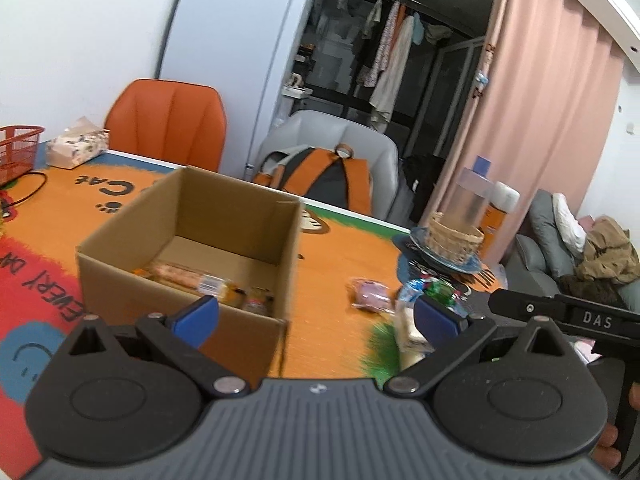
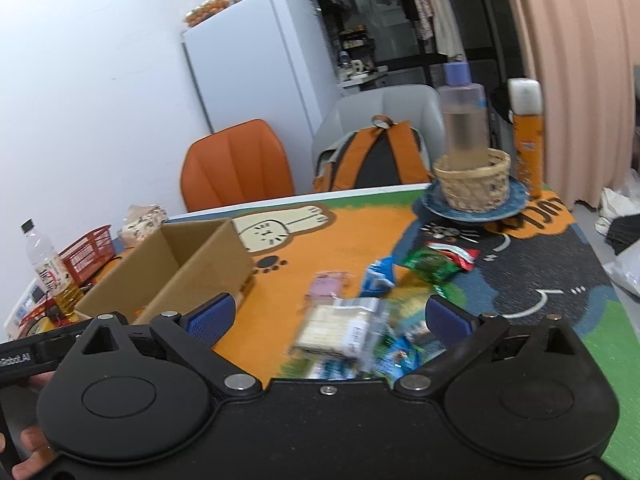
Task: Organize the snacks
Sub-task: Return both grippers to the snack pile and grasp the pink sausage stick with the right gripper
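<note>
An open cardboard box [image 1: 188, 236] [image 2: 188, 264] stands on the orange cartoon mat, with a long orange snack pack [image 1: 180, 274] and small jars [image 1: 256, 300] inside. Loose snacks lie to its right: a pink packet [image 1: 370, 296] [image 2: 326, 286], a blue packet [image 2: 378, 276], a green packet [image 2: 434, 262] [image 1: 438, 290] and a clear pack of pale biscuits [image 2: 344, 326] [image 1: 408, 328]. My left gripper [image 1: 316, 316] stands open over the box's near right corner. My right gripper [image 2: 328, 316] is open wide, with the biscuit pack lying between its fingers, pads apart from it.
A wicker basket [image 2: 472, 180] on a blue plate [image 1: 404, 246] holds a clear bottle [image 2: 464, 120]; an orange can [image 2: 528, 140] stands beside it. A red basket [image 2: 90, 254], a tea bottle [image 2: 46, 268] and a tissue box [image 1: 78, 146] sit left. Two chairs and a backpack [image 1: 320, 178] line the far edge.
</note>
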### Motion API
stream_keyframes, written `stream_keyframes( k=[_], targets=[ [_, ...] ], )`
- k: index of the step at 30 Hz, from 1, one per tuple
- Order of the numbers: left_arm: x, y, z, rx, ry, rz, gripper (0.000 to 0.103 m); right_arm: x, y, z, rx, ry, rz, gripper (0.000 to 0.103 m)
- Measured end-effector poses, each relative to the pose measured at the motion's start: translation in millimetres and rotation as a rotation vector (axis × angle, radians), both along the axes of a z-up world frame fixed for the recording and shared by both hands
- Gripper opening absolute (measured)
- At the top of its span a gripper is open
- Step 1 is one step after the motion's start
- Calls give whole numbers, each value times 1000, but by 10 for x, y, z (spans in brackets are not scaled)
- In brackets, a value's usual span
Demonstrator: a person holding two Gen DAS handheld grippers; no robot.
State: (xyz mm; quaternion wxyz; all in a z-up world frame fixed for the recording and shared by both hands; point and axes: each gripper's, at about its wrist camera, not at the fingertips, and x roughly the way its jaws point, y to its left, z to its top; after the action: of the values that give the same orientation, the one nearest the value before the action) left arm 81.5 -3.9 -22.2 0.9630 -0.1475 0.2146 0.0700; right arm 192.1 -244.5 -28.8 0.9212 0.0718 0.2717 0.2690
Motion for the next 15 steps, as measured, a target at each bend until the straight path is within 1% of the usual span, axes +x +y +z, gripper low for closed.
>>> stream_keyframes(
  k=[2,7,11,13,15],
  targets=[
    [27,-66,-13,10,2,-9,103,10,-72,-42,4,8,-13,103],
    [98,-174,-66,6,4,-37,103,10,-217,-145,0,20,-32,101],
    [133,-294,-117,26,10,-49,103,29,-319,-218,-4,33,-54,97],
    [155,-340,-145,17,16,-71,102,41,-356,-257,-5,44,-64,96],
    [167,-389,-165,22,16,-69,102,47,-392,-293,-4,49,-69,94]
  ],
)
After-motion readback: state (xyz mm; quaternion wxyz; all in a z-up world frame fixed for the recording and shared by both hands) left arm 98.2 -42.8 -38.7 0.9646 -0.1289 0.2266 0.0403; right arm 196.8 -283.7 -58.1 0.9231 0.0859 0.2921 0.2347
